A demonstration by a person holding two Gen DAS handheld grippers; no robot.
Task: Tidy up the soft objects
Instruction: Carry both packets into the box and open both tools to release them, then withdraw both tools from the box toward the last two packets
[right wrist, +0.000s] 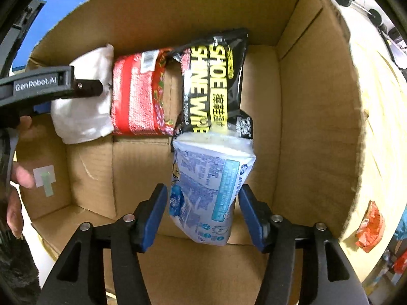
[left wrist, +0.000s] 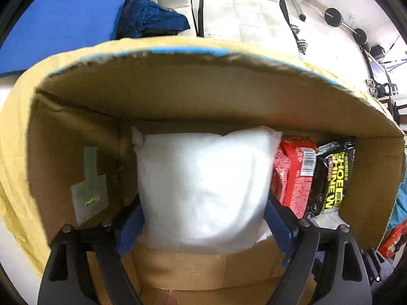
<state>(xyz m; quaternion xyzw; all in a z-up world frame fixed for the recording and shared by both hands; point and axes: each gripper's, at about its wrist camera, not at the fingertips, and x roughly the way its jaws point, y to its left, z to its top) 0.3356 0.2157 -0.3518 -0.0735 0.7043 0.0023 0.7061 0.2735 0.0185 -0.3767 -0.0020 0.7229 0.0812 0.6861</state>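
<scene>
Pointing down into an open cardboard box (left wrist: 178, 96), both grippers work over a row of soft packs on the box floor.

From the left wrist view, the left gripper (left wrist: 203, 225) straddles a white pillow (left wrist: 203, 185). Its blue pads (left wrist: 278, 226) sit at the pillow's lower flanks with the jaws spread wide; whether the pads still press the fabric cannot be told, as the pillow bulges over them. The pillow lies against the back wall, near the left corner. Just to its right stand a red pack (left wrist: 292, 175) and then a black wipes pack (left wrist: 333, 178), each touching its neighbour. A green tape patch (left wrist: 90, 185) is stuck on the left wall.

From the right wrist view, the right gripper (right wrist: 203, 213) has its jaws apart around a pale blue wipes pack (right wrist: 211, 190). A gap shows between each pad and the pack, so nothing is clamped. This pack lies on the box floor (right wrist: 132, 178), its top end touching the lower end of the black wipes pack (right wrist: 213, 84). The red pack (right wrist: 140, 91) and the pillow (right wrist: 84, 96) sit further left in the same row. The left gripper's black body (right wrist: 51, 84) reaches over the pillow, and fingers (right wrist: 23, 178) of the hand holding it show at the left edge.

Outside the box, an orange wrapper (right wrist: 368, 226) lies on yellow cloth (right wrist: 381, 127).
</scene>
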